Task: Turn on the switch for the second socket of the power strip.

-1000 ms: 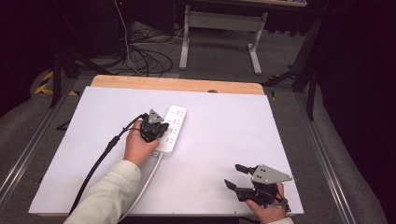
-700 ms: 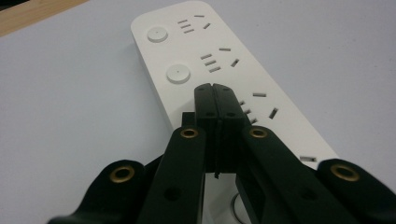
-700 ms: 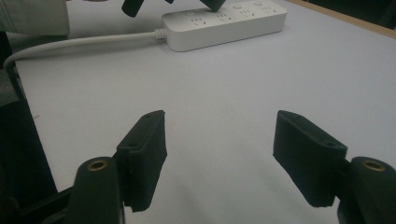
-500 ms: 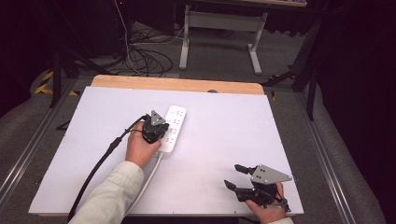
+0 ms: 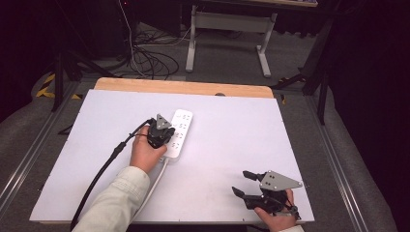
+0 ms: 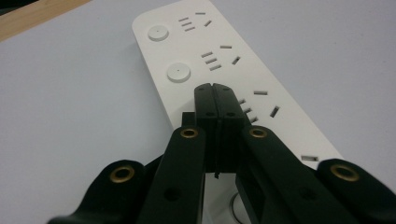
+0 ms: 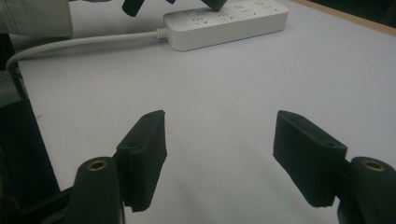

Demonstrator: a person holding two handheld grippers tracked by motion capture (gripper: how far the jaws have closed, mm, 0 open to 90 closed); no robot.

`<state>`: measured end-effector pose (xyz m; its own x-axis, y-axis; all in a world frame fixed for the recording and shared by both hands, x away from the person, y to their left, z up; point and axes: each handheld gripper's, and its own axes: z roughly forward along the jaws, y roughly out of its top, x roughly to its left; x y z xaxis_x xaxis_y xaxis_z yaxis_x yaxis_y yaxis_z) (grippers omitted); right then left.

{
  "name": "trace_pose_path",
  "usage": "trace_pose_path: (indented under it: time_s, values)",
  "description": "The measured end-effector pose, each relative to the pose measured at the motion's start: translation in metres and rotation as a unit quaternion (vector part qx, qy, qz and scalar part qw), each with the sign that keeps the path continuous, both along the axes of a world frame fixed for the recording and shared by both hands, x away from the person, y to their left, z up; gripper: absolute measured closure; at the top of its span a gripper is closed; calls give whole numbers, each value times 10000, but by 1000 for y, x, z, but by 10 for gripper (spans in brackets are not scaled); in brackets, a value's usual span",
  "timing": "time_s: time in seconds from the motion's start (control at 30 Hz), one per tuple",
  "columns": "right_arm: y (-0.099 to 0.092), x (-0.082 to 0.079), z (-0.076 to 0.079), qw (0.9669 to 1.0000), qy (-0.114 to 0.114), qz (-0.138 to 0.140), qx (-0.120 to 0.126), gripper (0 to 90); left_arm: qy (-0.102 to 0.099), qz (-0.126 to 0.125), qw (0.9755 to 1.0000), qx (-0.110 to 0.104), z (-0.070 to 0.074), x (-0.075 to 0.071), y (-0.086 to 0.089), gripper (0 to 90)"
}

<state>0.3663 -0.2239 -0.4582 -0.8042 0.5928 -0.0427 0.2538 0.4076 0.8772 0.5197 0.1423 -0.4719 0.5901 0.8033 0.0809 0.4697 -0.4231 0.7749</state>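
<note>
A white power strip [image 5: 180, 129] lies on the white tabletop [image 5: 232, 135], its white cord [image 5: 153, 186] running back toward the near edge. My left gripper [image 5: 163, 135] is shut with nothing between its jaws. In the left gripper view its closed tips [image 6: 215, 89] rest on or just above the power strip [image 6: 196, 42], beside a socket and just below a round button [image 6: 178, 73]. My right gripper [image 5: 240, 182] stands open near the table's front right, empty. In the right gripper view its fingers [image 7: 144, 144] frame bare tabletop, with the power strip [image 7: 229, 25] far off.
A wooden strip [image 5: 183, 87] edges the table's far side. The left gripper's black cable [image 5: 104, 169] trails off the front left. Metal rails [image 5: 29, 154] run along both sides. Beyond the table are a desk frame [image 5: 227, 29] and floor cables [image 5: 145, 53].
</note>
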Motion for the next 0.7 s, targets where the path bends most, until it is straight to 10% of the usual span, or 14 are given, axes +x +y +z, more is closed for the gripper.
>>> trace_pose_path:
  time_s: [0.7]
  values:
    - [-1,0,0,10000,9,-5,15,350,166,46,9997,-176,1,5,5,900]
